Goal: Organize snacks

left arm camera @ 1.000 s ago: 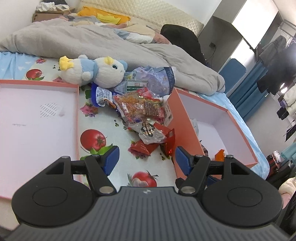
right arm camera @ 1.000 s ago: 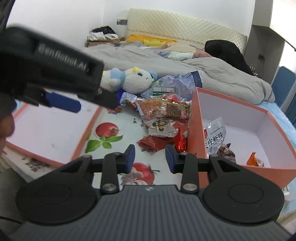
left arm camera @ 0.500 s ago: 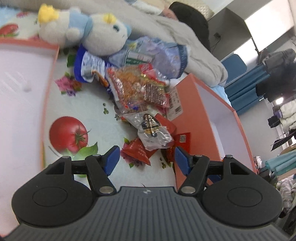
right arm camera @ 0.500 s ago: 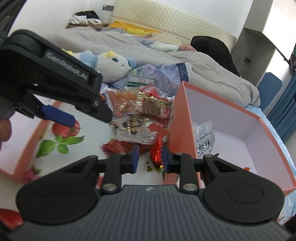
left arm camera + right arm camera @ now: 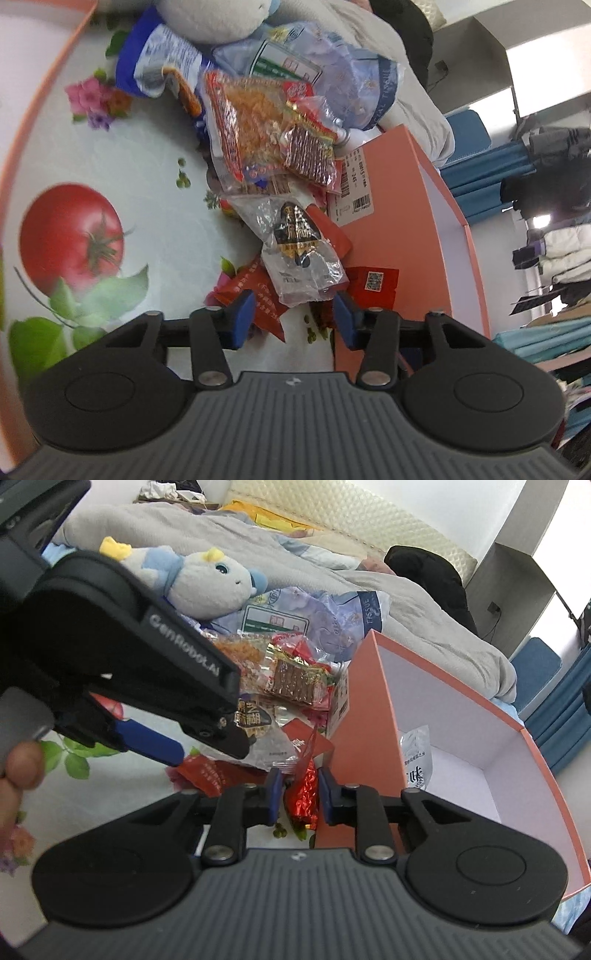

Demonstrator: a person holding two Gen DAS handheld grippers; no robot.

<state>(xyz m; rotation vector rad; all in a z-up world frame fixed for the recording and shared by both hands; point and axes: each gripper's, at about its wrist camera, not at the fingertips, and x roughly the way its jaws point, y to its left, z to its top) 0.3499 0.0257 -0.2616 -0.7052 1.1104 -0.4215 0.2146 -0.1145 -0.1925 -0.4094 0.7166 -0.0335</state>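
Beside the open orange cardboard box point(image 5: 364, 716), the right gripper point(image 5: 300, 789) has been closing around a shiny red foil snack packet point(image 5: 303, 794), pads not visibly pressing; the left gripper point(image 5: 293, 314), half-open and narrowing, straddles a clear plastic snack bag point(image 5: 301, 254), unheld.

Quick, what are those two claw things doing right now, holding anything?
Left gripper: open, fingers closing around the clear snack packet, not yet gripping.
Right gripper: fingers closing on the shiny red candy wrapper; grip unclear.

Salmon-orange cardboard box point(image 5: 373, 709), white inside. White bedsheet point(image 5: 155, 192) printed with red tomatoes, green leaves and pink flowers. Crinkled shiny red foil snack packet point(image 5: 304, 794); clear wrapper point(image 5: 299, 251) with a dark, possibly gold-edged, label.
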